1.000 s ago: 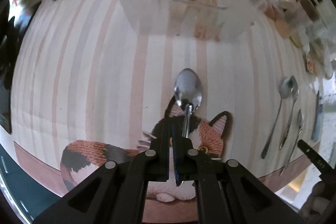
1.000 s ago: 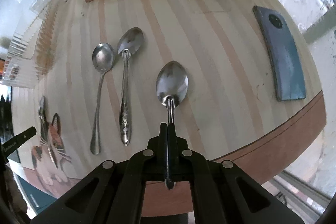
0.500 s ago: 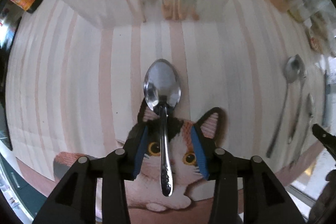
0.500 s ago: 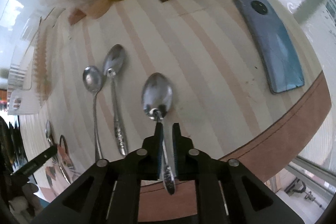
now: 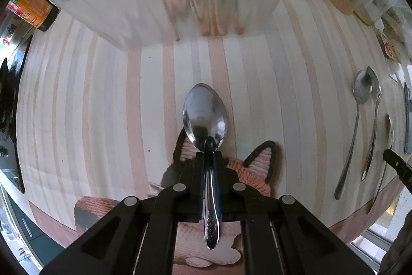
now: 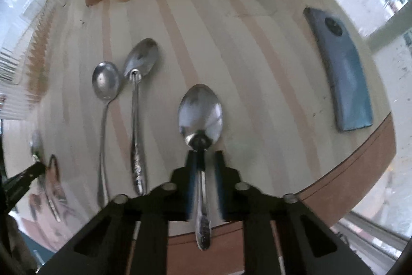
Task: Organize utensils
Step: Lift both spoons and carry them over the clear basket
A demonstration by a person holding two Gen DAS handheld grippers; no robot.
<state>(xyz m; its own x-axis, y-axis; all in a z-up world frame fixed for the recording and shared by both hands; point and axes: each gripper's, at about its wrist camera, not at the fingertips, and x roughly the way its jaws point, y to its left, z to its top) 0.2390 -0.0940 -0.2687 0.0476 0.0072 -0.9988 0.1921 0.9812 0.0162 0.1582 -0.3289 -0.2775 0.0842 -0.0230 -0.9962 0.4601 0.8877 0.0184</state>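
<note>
Spoons clamped and straddled over the striped table (image 5: 103, 99).
Left gripper (image 5: 209, 159) has its jaws shut on one spoon (image 5: 206, 117), above a cat mat (image 5: 257, 166), near a clear utensil basket (image 5: 164, 17). Right gripper (image 6: 204, 159) is closing around another spoon (image 6: 200, 115), pads apart from the handle; two spoons (image 6: 136, 105) lie left.

Left tool (image 5: 209, 159) clamped, right tool (image 6: 205, 159) closing

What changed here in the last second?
The left gripper let go of the left spoon, then shut on it again. The right gripper loosened on the right spoon; its jaws are closing around it. The loose spoons and phone stayed put.
</note>
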